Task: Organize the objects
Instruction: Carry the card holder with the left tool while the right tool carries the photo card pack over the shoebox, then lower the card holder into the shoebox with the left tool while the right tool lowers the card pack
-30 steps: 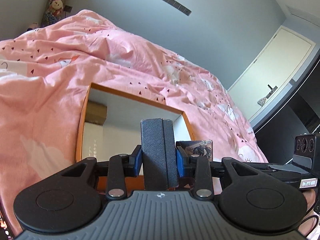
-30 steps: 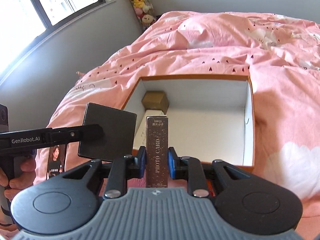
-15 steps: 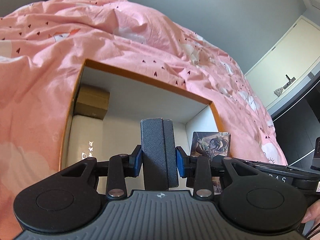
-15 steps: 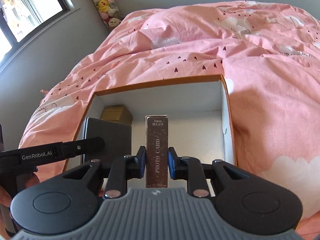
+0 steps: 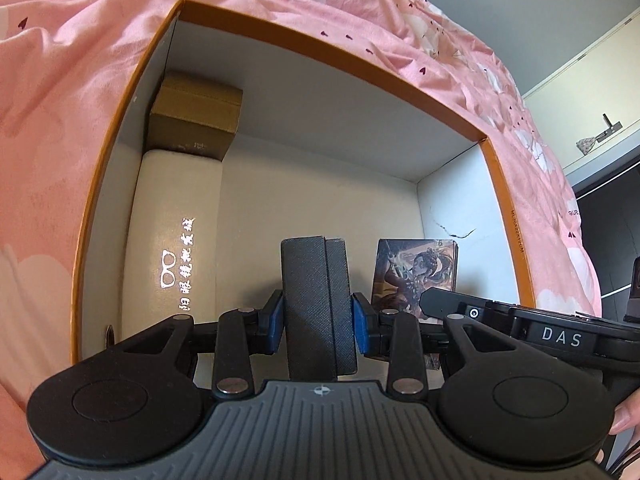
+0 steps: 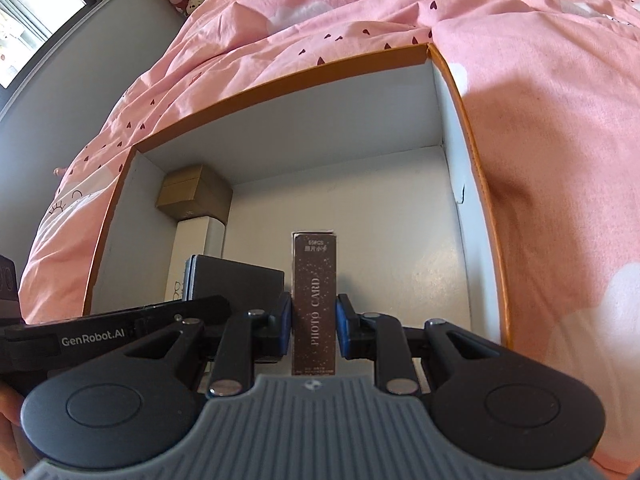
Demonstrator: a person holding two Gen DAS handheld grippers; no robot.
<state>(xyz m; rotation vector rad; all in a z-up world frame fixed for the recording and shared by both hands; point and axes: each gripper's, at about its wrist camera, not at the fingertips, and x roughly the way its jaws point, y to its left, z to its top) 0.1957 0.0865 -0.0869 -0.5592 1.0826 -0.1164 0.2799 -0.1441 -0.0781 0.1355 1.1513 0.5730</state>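
Box (image 6: 464, 128) on the bed takes both loads, so lower each upright beside the white case (image 5: 176, 236), clear of walls, the left gripper (image 5: 319, 322) clamped on a grey case (image 5: 318, 304), the right gripper (image 6: 311, 322) on a card pack (image 6: 314, 300), probably not yet touching the floor.

Daylight is coming in from the window (image 6: 38, 20), which is blowing out to white. The box (image 5: 320, 40) interior is lying in soft shade, while silver lettering on the white case (image 5: 176, 240) is glinting brightly. Fisheye distortion is bending the box rim and the quilt (image 6: 540, 100) toward dark, vignetted corners. Focus is staying sharp throughout, with no motion blur showing.
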